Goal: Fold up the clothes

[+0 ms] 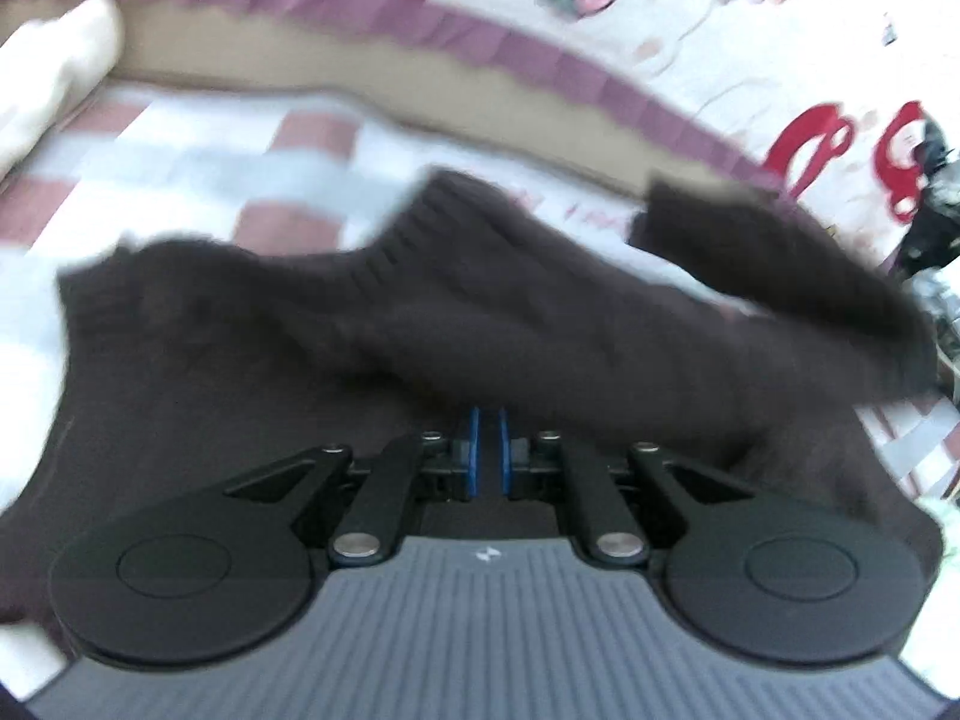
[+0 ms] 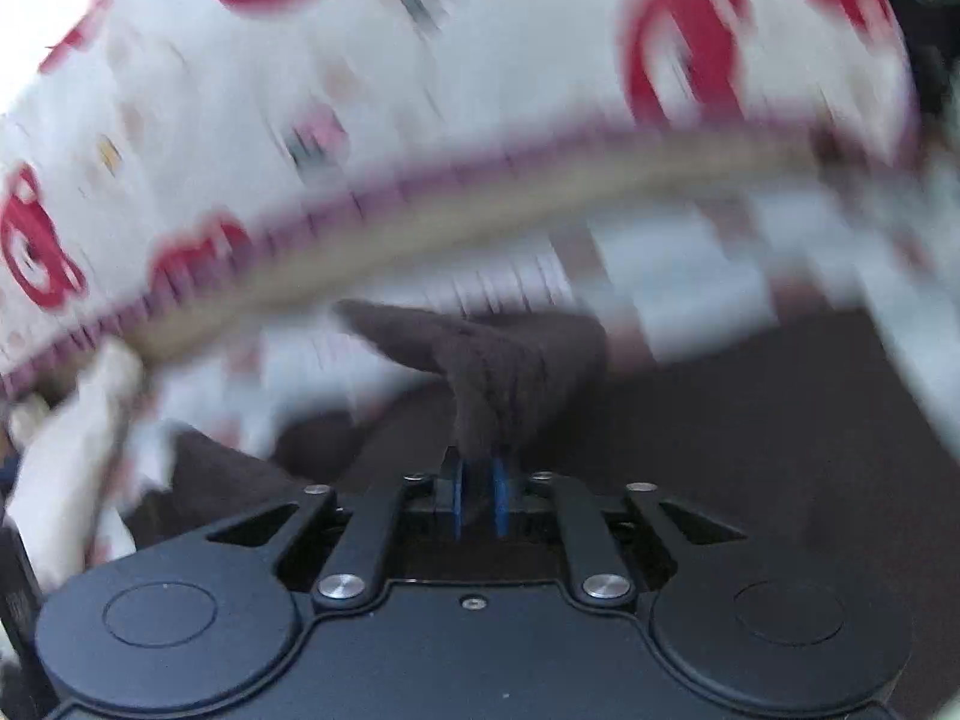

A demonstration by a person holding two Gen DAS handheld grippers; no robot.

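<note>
I am working on a bed, and the dark brown knit sweater (image 1: 420, 324) lies across its checked sheet (image 1: 198, 168), well in from the far edge, where a tan band with a purple ruffle (image 1: 456, 36) meets a white cover printed with red shapes (image 1: 750, 30).

My left gripper (image 1: 487, 450) has its blue pads (image 1: 474, 450) nearly together, and the knit comes right down over their tips. I judge they pinch a thin fold of it, though the cloth hides the contact itself. My right gripper (image 2: 477, 501) is clamped on a bunch of the same sweater (image 2: 498, 378), which rises from its pads in a peaked tuft. I think I hold it at two points so that one part can be carried over the rest while the other point keeps the cloth from sliding on the sheet.

The left wrist view gives the garment's spread: the ribbed edge and a loose sleeve (image 1: 780, 264) reaching toward the right side of the bed. The right wrist view is heavily smeared but shows the pinch plainly. Both views catch a pale folded cloth (image 1: 54, 78) near the tan band.
</note>
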